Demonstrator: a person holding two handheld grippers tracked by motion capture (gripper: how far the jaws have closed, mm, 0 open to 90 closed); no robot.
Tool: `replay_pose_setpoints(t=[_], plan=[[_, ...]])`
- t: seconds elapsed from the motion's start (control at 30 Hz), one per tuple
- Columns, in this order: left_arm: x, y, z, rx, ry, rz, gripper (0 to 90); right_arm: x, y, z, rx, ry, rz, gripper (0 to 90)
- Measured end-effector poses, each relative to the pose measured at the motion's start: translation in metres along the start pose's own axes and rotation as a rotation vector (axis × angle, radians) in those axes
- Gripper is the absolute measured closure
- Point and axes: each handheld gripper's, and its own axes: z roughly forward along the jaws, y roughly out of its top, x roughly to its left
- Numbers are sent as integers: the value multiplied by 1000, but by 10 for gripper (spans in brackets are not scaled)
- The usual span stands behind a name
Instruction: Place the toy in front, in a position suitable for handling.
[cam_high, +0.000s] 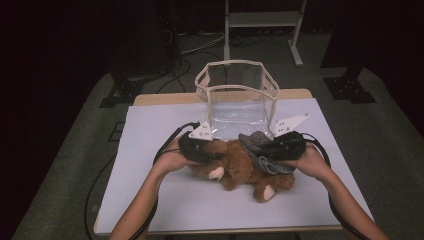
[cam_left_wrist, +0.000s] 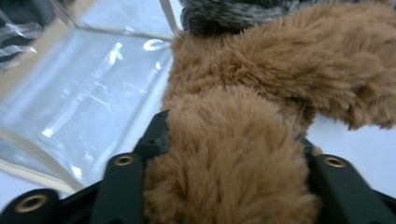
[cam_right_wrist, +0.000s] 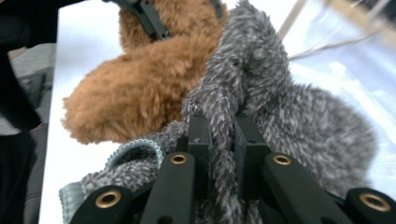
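Teddy bear: a brown plush teddy bear (cam_high: 239, 167) lies on its side on the white table cover (cam_high: 150, 200), near the middle, between the two grippers.
Grey garment: a grey knitted garment (cam_high: 260, 150) with a pale blue hem covers the bear at its right-hand end in the high view.
Left gripper: the left gripper (cam_high: 200, 149) sits at the bear's left end; its jaws stand on either side of a thick brown plush limb (cam_left_wrist: 229, 163) and press into the fur.
Right gripper: the right gripper (cam_high: 280, 146) sits at the bear's right end; its jaws are nearly together, pinching a fold of the grey garment (cam_right_wrist: 223, 126).
Hands: each hand holds its gripper from behind, forearms entering from the bottom edge of the high view.
Clear bag: a transparent bag (cam_high: 236, 95) with a cream rim stands upright and open just behind the bear.
Contact with bag: the garment appears to lie just beside the bag's front wall; contact cannot be confirmed.
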Motion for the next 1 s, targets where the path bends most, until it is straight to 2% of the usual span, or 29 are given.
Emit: replay_pose_setpoints(t=[0.07, 0.2, 0.3, 0.4, 0.53, 0.6, 0.7, 0.83, 0.9, 1.0], plan=[[-2, -6, -1, -11, -22, -23, 380, 5, -4, 4, -11, 18, 0, 792], [-12, -7, -10, -20, -48, -6, 292, 19, -8, 6, -14, 31, -27, 795], [-15, -5, -18, -28, -51, -2, 272, 32, -11, 8, -10, 31, -47, 796], [-15, -5, -24, -32, -57, -15, 282, 38, -15, 9, -22, 32, -55, 796], [-20, -11, -19, 7, -87, -16, 372, 42, -18, 9, -32, 35, -51, 796], [-23, -17, -18, -23, -103, -36, 391, 45, -18, 8, -13, 44, -65, 796], [-27, -23, -19, -44, -98, -38, 406, 51, -7, -1, 6, 40, -108, 794], [-36, -25, -21, -38, -90, -5, 404, 49, 13, -10, 0, -5, -148, 793], [-41, -25, -22, -30, -88, 12, 400, 40, 23, -12, -16, -26, -139, 792], [-49, -26, -25, -27, -94, 30, 395, 28, 27, -7, -23, -34, -117, 792]])
